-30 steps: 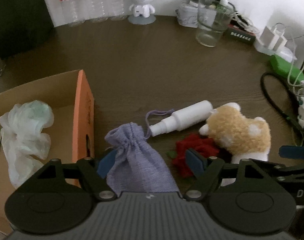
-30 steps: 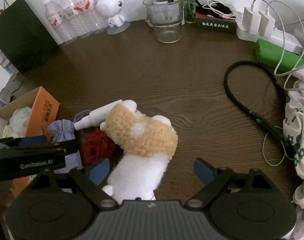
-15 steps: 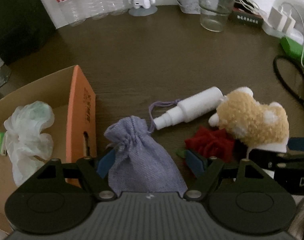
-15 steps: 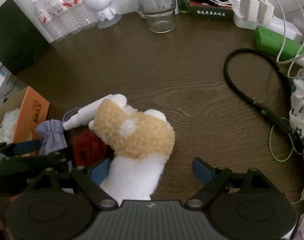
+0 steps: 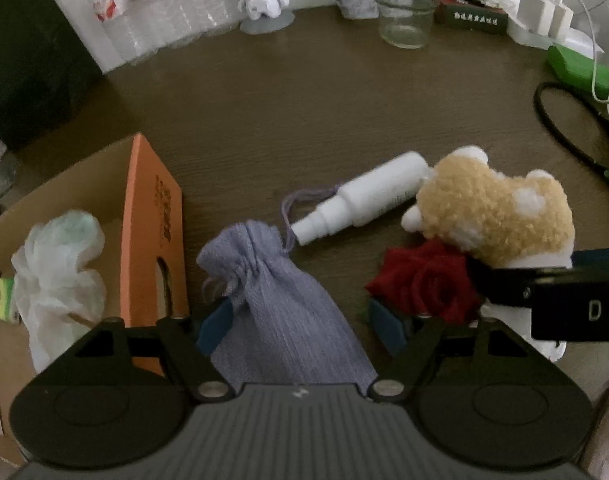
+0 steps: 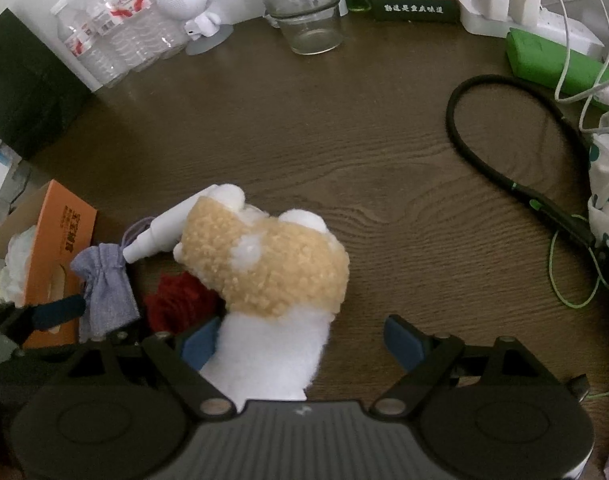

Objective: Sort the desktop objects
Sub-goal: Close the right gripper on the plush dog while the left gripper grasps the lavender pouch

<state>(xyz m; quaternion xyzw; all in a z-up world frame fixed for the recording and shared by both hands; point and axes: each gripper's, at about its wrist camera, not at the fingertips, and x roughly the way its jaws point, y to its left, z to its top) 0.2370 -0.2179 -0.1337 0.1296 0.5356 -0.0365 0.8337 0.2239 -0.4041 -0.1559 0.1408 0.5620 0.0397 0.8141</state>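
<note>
**Two tongs open, each around one soft thing**

While both tongs stand apart, each one has a different object between its fingers. The left tongs [image 5: 298,324] straddle the lilac drawstring pouch [image 5: 276,304], which lies on the worktop [image 5: 304,120] with its long axis running from the tongs away to the far left, the gathered neck at the far end. Its near end sits already between the blue pads, so a closing would catch it across its width. The orange carton [image 5: 152,224] stands just beside the pouch on the left, with a crumpled white bag [image 5: 56,264] inside; the left tongs are clearly the nearer ones to it.

The right tongs [image 6: 300,340] are open around the white body of the plush toy [image 6: 264,264], whose tan head points away from them. The body lies against the left pad, while the right pad stands apart from it.

Between pouch and toy lie a red fabric rose [image 5: 424,280] and a white spray bottle [image 5: 364,200], its nozzle pointing to the pouch.

For writing: the dark box [image 6: 414,8] at the far edge carries pale Chinese characters, too small for me to read surely. Letters "DA" show on the right tongs' arm in the left view. The print on the carton is blurred.
</note>
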